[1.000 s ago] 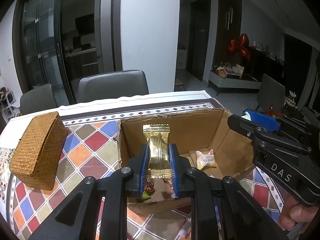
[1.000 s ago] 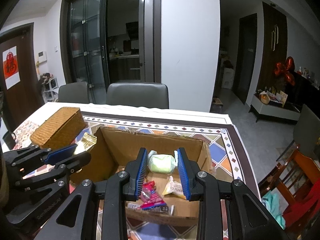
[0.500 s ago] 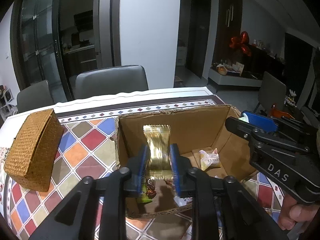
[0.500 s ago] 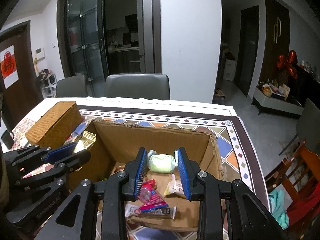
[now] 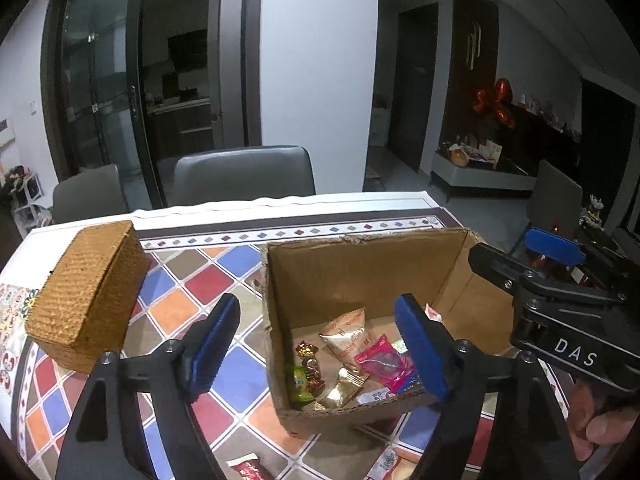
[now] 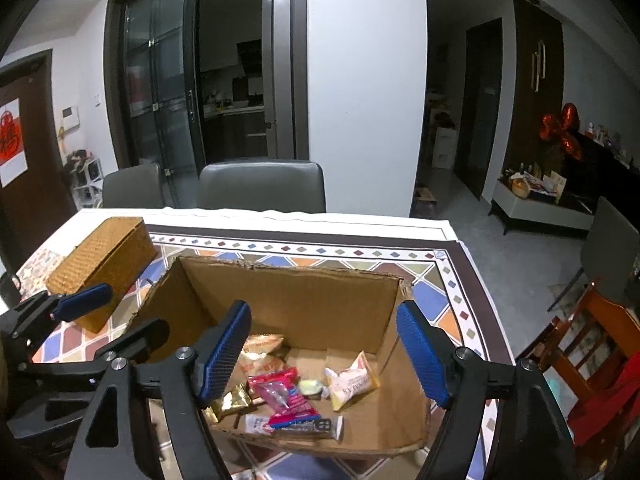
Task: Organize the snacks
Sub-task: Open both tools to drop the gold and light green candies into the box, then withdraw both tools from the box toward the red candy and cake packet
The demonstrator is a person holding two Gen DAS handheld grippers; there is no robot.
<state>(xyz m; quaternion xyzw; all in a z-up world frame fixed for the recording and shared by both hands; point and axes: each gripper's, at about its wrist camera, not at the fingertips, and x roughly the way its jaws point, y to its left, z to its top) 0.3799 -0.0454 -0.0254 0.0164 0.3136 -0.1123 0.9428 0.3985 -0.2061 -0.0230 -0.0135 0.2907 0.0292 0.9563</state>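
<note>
An open cardboard box (image 5: pixel 360 264) (image 6: pixel 296 292) stands on the tiled tablecloth and holds several wrapped snacks. Among them are a gold packet (image 5: pixel 344 386) (image 6: pixel 234 400), a pale green packet (image 6: pixel 310 387), a pink packet (image 5: pixel 384 362) (image 6: pixel 282 394) and a cream pouch (image 6: pixel 352 380). My left gripper (image 5: pixel 320 344) is open and empty above the box's near left corner. My right gripper (image 6: pixel 324 354) is open and empty above the box's near side. Each gripper also shows in the other's view, the right one (image 5: pixel 560 288) and the left one (image 6: pixel 80 320).
A woven brown basket box (image 5: pixel 88 292) (image 6: pixel 104 260) lies on the table left of the cardboard box. Loose snack packets (image 5: pixel 248 468) lie on the table near the front edge. Grey chairs (image 6: pixel 260 192) stand behind the table. A wooden chair (image 6: pixel 592 344) is at the right.
Both grippers have opened. The gold packet left my left gripper and the green packet left my right gripper; both now lie in the box. Both grippers have risen.
</note>
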